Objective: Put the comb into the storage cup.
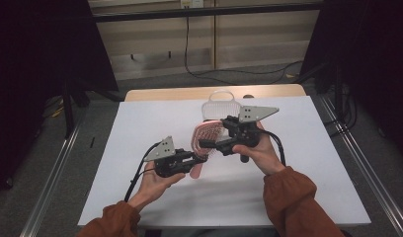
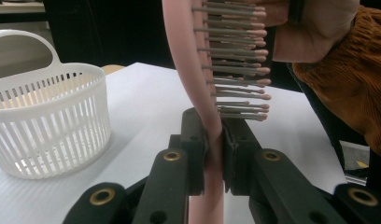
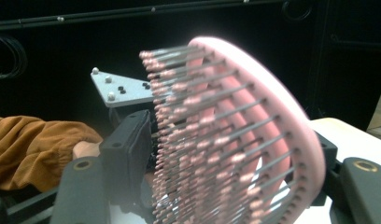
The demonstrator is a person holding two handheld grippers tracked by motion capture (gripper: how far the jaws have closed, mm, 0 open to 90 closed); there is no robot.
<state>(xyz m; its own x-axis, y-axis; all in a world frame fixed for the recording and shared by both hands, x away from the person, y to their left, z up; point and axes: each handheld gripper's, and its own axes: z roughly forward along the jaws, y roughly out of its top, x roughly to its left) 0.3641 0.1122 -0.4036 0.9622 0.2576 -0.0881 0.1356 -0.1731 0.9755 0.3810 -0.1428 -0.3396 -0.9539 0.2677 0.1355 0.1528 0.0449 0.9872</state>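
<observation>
White sheeting covered your worktop [image 1: 140,148] in the high view, carrying one basket [image 1: 220,104]; one pink hairbrush [image 1: 203,136] hung between both tongs. Your left tongs [image 2: 215,144], in their own view, clenched its handle. Your right tongs [image 3: 226,154] straddled the bristled head, pads not visibly pressing; a lopsided squeeze could twist it loose.
</observation>
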